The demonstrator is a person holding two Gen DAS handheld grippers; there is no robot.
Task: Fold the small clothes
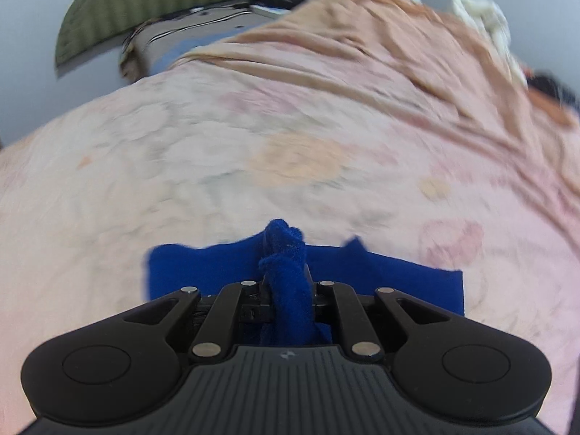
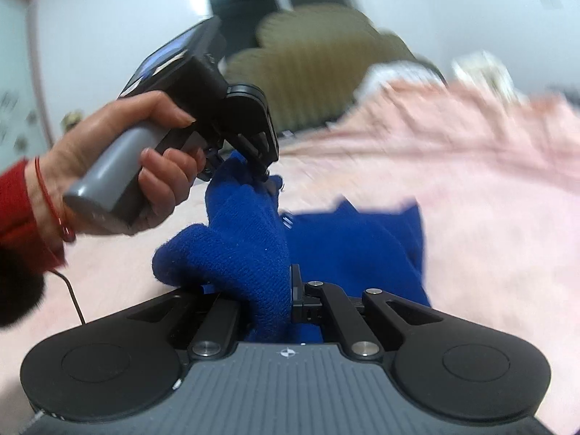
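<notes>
A small blue knit garment (image 1: 380,272) lies partly on the pink floral bedsheet (image 1: 253,152), its near edge lifted. My left gripper (image 1: 288,282) is shut on a bunched fold of it, which sticks up between the fingers. In the right wrist view my right gripper (image 2: 270,301) is shut on another thick fold of the blue garment (image 2: 344,239). The left gripper (image 2: 262,174) appears there too, held in a person's hand (image 2: 156,177) at the upper left, pinching the cloth's far corner. The garment hangs stretched between both grippers above the sheet.
An olive ribbed headboard (image 2: 308,58) stands at the back with dark clutter beside it. A crumpled peach blanket (image 1: 398,47) and a pale cloth (image 1: 482,14) lie at the bed's far side. A red sleeve (image 2: 14,210) and a thin cable (image 2: 74,301) show at left.
</notes>
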